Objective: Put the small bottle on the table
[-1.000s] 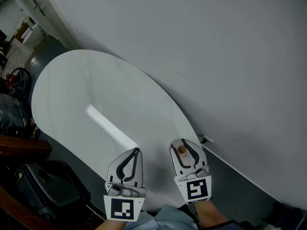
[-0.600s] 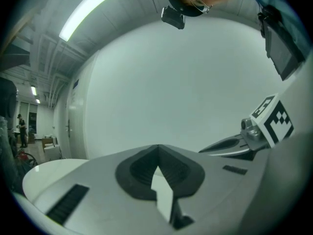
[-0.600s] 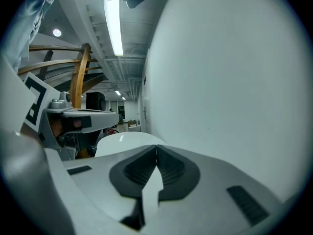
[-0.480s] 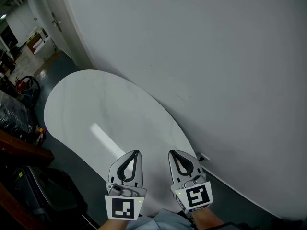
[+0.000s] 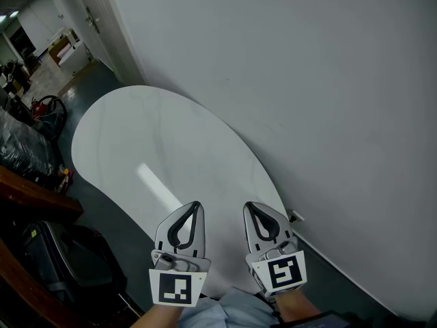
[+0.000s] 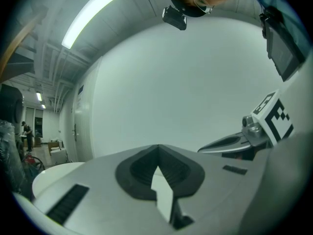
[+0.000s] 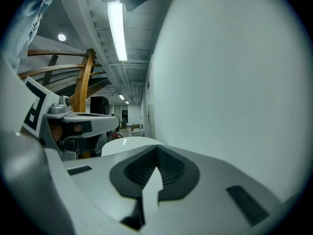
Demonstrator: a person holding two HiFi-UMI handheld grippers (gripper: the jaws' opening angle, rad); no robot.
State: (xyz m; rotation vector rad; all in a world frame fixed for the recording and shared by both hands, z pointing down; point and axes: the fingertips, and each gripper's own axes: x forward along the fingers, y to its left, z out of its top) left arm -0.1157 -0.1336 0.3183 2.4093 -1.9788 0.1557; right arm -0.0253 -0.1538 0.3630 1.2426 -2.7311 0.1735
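Above one white oval table (image 5: 136, 142) hover two grippers, left gripper (image 5: 196, 206) and right gripper (image 5: 248, 207), each with jaws pressed together, empty. One white wall (image 5: 307, 74) flanks the table; the small bottle is out of sight

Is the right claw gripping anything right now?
No, in the right gripper view the right claw is shut tip to tip with nothing between its jaws.

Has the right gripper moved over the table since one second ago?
Yes, slightly. The right gripper has gone forward: its tip now lies just past the wall fitting beside the table, where before it was level. Its tongs are shut.
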